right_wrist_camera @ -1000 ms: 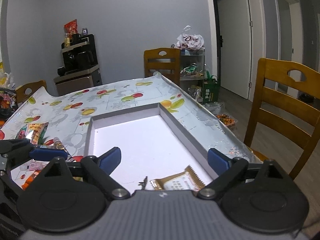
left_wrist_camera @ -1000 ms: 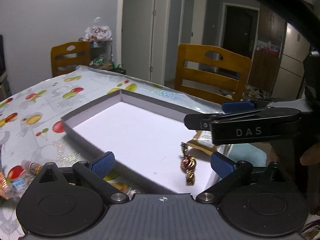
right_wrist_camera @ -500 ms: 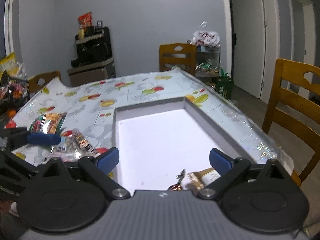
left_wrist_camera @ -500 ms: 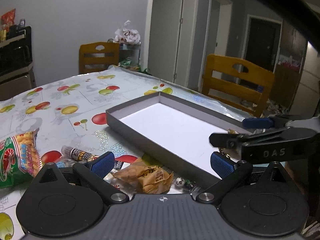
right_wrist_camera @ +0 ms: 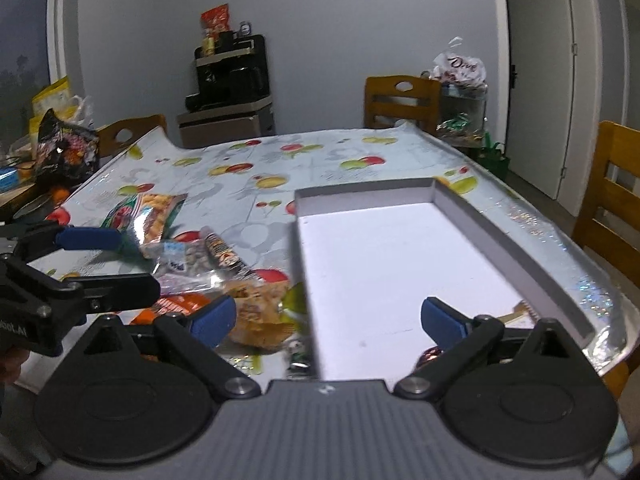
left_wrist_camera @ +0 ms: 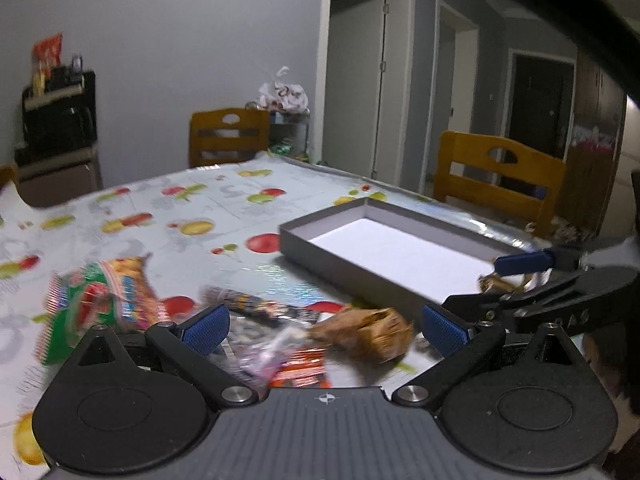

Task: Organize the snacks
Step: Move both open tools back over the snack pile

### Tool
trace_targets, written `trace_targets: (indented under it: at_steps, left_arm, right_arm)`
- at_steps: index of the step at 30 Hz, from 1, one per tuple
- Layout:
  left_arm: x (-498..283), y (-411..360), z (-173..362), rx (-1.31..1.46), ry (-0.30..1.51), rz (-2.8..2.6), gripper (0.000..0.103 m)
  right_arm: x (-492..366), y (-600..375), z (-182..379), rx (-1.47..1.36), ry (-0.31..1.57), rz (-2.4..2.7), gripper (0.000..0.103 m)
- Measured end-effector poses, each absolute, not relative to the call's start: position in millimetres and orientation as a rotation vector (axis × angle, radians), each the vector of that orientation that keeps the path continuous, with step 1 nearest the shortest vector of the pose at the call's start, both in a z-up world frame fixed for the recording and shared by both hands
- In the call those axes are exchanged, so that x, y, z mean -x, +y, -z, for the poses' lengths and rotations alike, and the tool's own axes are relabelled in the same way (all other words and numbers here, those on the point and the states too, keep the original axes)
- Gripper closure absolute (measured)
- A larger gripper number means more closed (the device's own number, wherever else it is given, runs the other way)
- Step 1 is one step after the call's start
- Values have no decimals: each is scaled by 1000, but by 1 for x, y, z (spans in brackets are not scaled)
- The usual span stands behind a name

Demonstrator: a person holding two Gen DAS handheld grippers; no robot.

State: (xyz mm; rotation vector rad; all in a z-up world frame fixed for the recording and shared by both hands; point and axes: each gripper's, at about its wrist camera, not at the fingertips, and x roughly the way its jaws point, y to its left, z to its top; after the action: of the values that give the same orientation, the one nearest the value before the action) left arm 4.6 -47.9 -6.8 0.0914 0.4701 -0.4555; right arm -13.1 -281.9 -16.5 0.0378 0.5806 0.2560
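A grey box [right_wrist_camera: 516, 240] with a white floor lies on the fruit-print tablecloth and holds a gold packet [right_wrist_camera: 516, 313] and a red-gold wrapped candy [right_wrist_camera: 430, 354] at its near end. My right gripper [right_wrist_camera: 326, 320] straddles the box's [left_wrist_camera: 320, 249] near left wall, its jaws opening with nothing gripped. Left of the box lies a snack pile: a brown packet [left_wrist_camera: 368, 332], a dark stick bar [left_wrist_camera: 256, 306], a green-orange bag [left_wrist_camera: 100, 300] and a red packet [left_wrist_camera: 300, 372]. My left gripper [left_wrist_camera: 326, 328] hangs open over this pile, holding nothing.
Wooden chairs [right_wrist_camera: 400, 100] stand at the far end and along the right side [right_wrist_camera: 612, 200]. The table edge [right_wrist_camera: 600, 312] runs close to the box's right wall. A black snack bag [right_wrist_camera: 68, 148] sits on a side surface at the left.
Both grippers have swung left. The left one left the box and now hangs over the snack pile. The right one now straddles the box's left wall.
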Motion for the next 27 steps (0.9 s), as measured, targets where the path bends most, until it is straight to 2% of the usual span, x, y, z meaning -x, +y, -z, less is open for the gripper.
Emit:
trace_targets:
  at_steps: [13,27]
  left_arm:
    - [9,0,18,-47,480,385,0]
    - [20,3,36,-113,503,398,0]
  right_arm:
    - [5,-252,17,4,613,-302,3]
    - [13,-219,25,57,619,-452,3]
